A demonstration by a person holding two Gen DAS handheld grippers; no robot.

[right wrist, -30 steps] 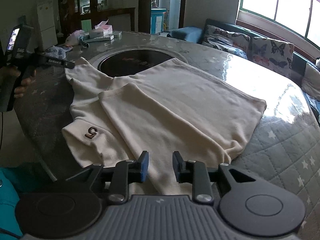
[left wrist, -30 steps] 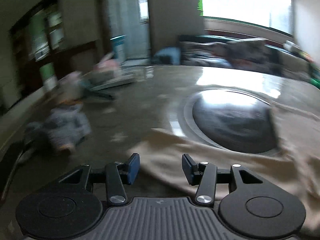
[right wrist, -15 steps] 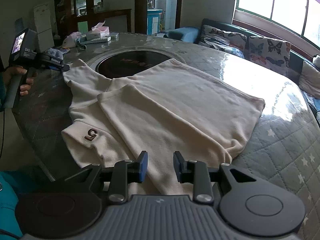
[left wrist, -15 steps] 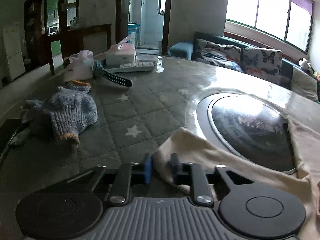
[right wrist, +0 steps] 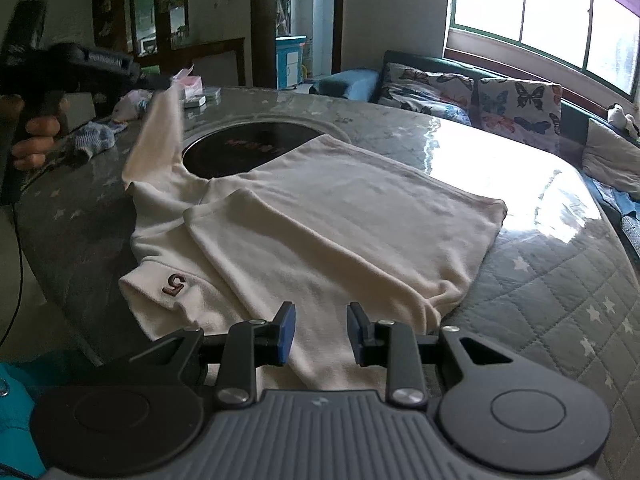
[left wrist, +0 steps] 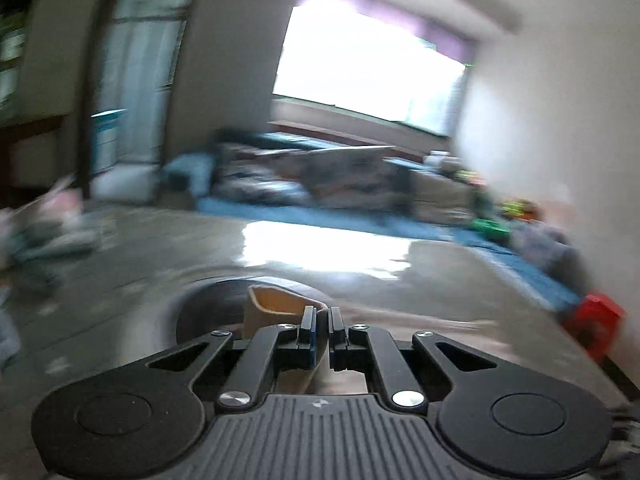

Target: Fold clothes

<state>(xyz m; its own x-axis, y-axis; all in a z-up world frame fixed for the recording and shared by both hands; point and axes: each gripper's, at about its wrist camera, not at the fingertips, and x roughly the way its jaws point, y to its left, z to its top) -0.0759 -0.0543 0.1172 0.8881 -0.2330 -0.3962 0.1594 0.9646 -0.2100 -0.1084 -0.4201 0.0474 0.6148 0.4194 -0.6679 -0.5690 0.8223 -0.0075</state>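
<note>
Over the dark round hob [right wrist: 256, 148], the left tongs [left wrist: 322, 322] pinch the cream knit sweater's [right wrist: 340, 220] second sleeve [right wrist: 160, 132], lifted for folding. One sleeve lies folded across the body; the right tongs [right wrist: 321, 334] gape empty.

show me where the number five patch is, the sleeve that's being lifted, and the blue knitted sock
number five patch [right wrist: 174, 284]: right wrist view, on the dark red numeral.
lifted sleeve [right wrist: 160, 136]: right wrist view, mid-length of the raised cream fabric.
blue knitted sock [right wrist: 94, 138]: right wrist view, on its knitted body.

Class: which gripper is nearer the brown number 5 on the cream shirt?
Right. The right gripper hovers open just beside the number 5; the left gripper grips the shirt's far sleeve, lifted.
</note>
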